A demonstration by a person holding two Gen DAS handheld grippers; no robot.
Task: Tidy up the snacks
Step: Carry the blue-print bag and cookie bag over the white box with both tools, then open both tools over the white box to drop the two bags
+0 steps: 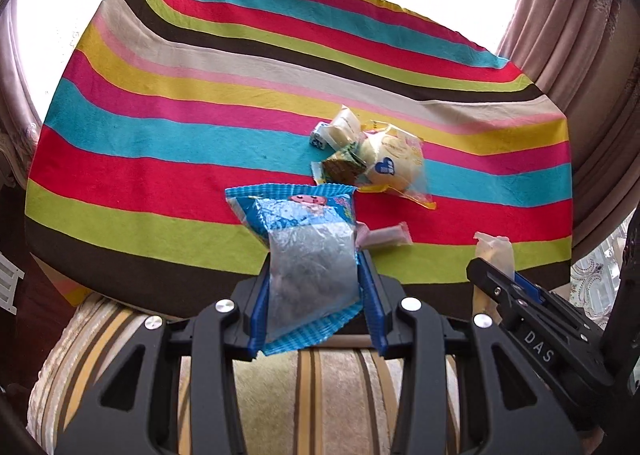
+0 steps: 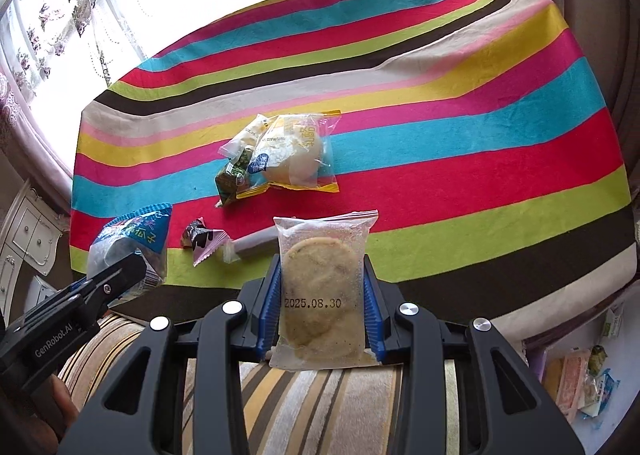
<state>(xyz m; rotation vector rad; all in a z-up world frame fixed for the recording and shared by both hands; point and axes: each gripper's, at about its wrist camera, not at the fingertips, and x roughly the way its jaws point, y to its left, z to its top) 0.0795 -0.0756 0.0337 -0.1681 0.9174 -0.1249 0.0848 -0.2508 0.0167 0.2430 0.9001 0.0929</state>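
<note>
My left gripper (image 1: pixel 316 287) is shut on a blue snack packet (image 1: pixel 304 247) with a silvery lower half, held upright above the near edge of the striped tablecloth (image 1: pixel 160 159). My right gripper (image 2: pixel 322 295) is shut on a clear packet with a round flat biscuit (image 2: pixel 320 283), stamped with a date. The same blue packet (image 2: pixel 132 243) shows at the left of the right wrist view, and the biscuit packet (image 1: pixel 496 251) at the right of the left wrist view. A pile of wrapped snacks lies mid-table: a round bun in a yellow-edged bag (image 2: pixel 292 153) and a small green packet (image 2: pixel 230 179).
A pink wrapper (image 2: pixel 210 245) and a grey stick-shaped snack (image 2: pixel 252 245) lie near the table's front edge. A striped cushion (image 2: pixel 304 407) sits under both grippers. More snack packets (image 2: pixel 580 379) lie low at the right. Curtains (image 1: pixel 580 35) hang behind the table.
</note>
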